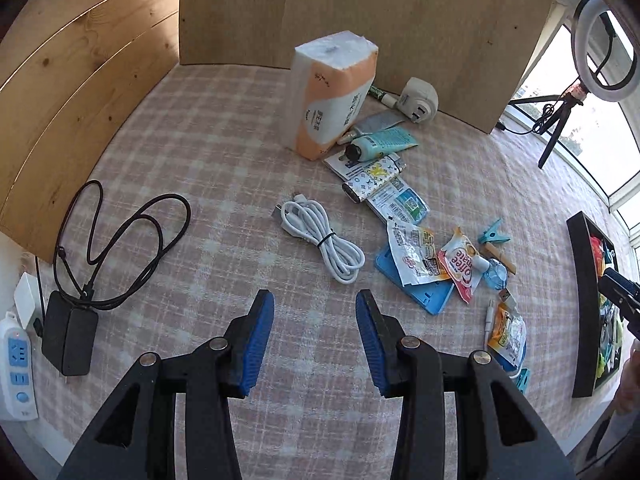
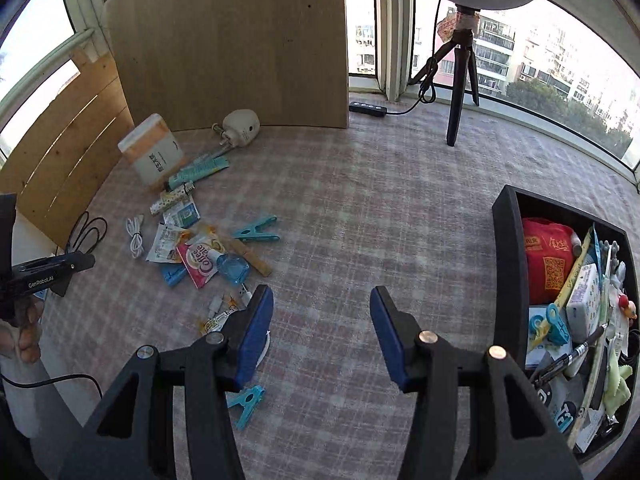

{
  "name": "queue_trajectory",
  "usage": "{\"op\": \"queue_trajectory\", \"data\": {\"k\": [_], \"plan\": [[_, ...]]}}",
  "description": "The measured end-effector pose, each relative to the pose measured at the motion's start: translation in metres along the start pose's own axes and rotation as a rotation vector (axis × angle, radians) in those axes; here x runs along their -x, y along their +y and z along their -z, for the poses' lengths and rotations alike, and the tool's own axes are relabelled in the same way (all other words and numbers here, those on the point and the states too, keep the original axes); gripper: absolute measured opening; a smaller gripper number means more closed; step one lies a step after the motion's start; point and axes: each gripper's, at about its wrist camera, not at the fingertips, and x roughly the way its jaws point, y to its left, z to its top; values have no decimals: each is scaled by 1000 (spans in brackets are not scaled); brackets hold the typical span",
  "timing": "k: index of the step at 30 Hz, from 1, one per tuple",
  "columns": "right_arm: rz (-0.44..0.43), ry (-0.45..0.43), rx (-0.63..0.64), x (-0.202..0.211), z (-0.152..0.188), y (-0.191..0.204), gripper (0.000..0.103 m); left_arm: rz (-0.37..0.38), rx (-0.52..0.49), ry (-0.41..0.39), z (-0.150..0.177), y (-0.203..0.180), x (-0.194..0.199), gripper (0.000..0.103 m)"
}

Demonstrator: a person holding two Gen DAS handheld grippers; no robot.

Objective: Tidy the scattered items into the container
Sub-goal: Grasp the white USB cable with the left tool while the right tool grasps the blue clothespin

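Note:
My left gripper hangs open over the checked cloth, nothing between its blue pads. Just beyond it lies a coiled white cable. To its right, sachets, a blue card and teal clips are scattered. A tissue pack stands at the back. My right gripper is open too, above bare cloth. The black container, holding several items, sits to its right. A teal clip and a small blue bottle lie to its left.
A black adapter with its cable and a white power strip sit at the left edge. Wooden boards wall the back and left. A ring light on a tripod stands by the window. Another teal clip lies under my right gripper.

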Motion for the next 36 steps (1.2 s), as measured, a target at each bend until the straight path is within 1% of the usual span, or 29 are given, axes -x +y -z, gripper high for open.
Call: {"op": "queue_trajectory", "data": {"k": [2, 6, 8, 9, 11, 12, 18, 23, 27, 29, 31, 33, 36], "plan": [[13, 18, 31, -12, -8, 8, 50, -1, 20, 22, -8, 3, -14, 40], [5, 76, 78, -39, -23, 17, 47, 17, 48, 47, -20, 2, -34, 40], [0, 101, 115, -51, -29, 21, 43, 13, 56, 56, -24, 1, -43, 40], [1, 114, 136, -58, -31, 25, 42, 10, 61, 59, -25, 0, -47, 40], [22, 138, 173, -72, -35, 30, 37, 17, 73, 73, -26, 1, -53, 40], [28, 144, 194, -78, -37, 32, 36, 21, 77, 79, -26, 1, -56, 40], [28, 189, 345, -115, -48, 44, 36, 19, 85, 83, -27, -3, -60, 40], [-14, 207, 462, -131, -52, 57, 36, 15, 92, 88, -27, -7, -62, 40], [-46, 218, 506, -139, -53, 61, 35, 15, 105, 94, -28, -7, -62, 40], [-49, 228, 524, -144, -52, 62, 32, 22, 109, 96, -27, -9, -61, 40], [-67, 238, 527, -149, -52, 62, 25, 19, 113, 95, -27, -11, -60, 40], [-71, 241, 532, -152, -52, 63, 23, 26, 116, 99, -28, -15, -59, 40], [-89, 238, 525, -155, -53, 63, 19, -13, 102, 93, -30, -21, -59, 42]]}}
